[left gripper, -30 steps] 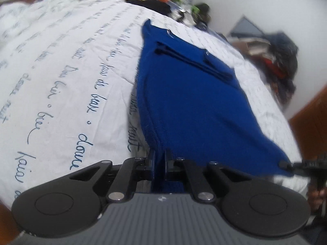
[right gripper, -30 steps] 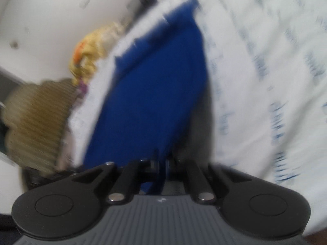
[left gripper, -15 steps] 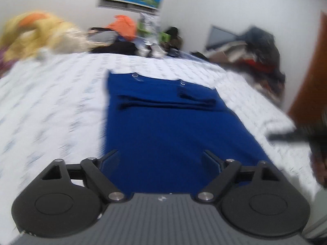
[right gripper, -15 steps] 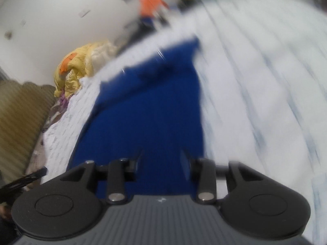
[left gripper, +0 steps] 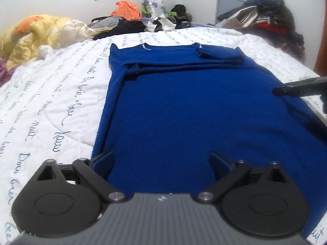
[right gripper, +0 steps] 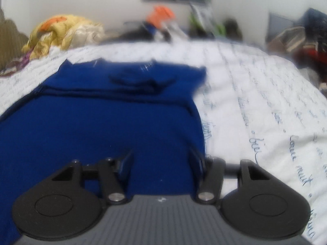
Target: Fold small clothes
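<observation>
A dark blue knit sweater [left gripper: 184, 106] lies flat on the white bedspread [left gripper: 51, 102], its sleeves folded across the chest near the collar. My left gripper [left gripper: 161, 163] is open over the sweater's near left hem, holding nothing. My right gripper [right gripper: 161, 161] is open over the near right hem of the sweater [right gripper: 98, 126], also empty. One finger of the right gripper [left gripper: 300, 88] shows at the right edge of the left wrist view. The right wrist view is blurred.
The bedspread [right gripper: 265, 112] has blue script lettering. A yellow quilt [left gripper: 34, 34] is heaped at the far left. Clothes and bags [left gripper: 132, 18] lie along the far edge. A pile of dark clothes [left gripper: 271, 18] sits at the far right.
Both grippers were shut on the sweater's hem a second ago. They have let go, opened, and pulled back. The sweater now lies flat on the bed.
</observation>
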Action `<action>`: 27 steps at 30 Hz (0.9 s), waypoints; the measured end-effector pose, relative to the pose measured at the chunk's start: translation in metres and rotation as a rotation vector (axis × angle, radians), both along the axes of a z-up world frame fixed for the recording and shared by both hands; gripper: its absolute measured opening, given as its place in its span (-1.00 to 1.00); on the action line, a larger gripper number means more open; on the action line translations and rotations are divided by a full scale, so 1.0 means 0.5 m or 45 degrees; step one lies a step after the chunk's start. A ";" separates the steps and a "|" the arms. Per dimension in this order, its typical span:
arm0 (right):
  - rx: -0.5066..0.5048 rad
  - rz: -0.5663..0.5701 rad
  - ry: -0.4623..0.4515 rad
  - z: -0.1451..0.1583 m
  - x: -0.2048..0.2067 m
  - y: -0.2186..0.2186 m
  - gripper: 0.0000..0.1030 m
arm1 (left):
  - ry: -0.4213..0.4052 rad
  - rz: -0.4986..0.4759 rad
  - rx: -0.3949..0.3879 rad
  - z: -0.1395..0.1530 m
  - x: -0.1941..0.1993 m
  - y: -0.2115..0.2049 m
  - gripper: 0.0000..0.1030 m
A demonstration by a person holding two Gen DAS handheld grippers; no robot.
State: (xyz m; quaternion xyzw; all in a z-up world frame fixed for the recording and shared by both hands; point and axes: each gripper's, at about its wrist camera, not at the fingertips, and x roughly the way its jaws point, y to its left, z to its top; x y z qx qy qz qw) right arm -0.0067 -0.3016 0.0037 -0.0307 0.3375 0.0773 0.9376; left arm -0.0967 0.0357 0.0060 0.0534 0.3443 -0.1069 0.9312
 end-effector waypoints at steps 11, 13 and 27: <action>-0.009 0.211 0.011 0.010 -0.154 0.085 1.00 | 0.035 -0.136 0.006 -0.008 -0.077 -0.004 1.00; -0.015 0.163 0.037 0.022 -0.171 0.044 1.00 | 0.049 -0.111 -0.002 -0.003 -0.105 0.032 1.00; 0.012 0.298 0.006 0.046 -0.244 0.150 1.00 | 0.020 -0.116 -0.009 -0.010 -0.123 -0.042 1.00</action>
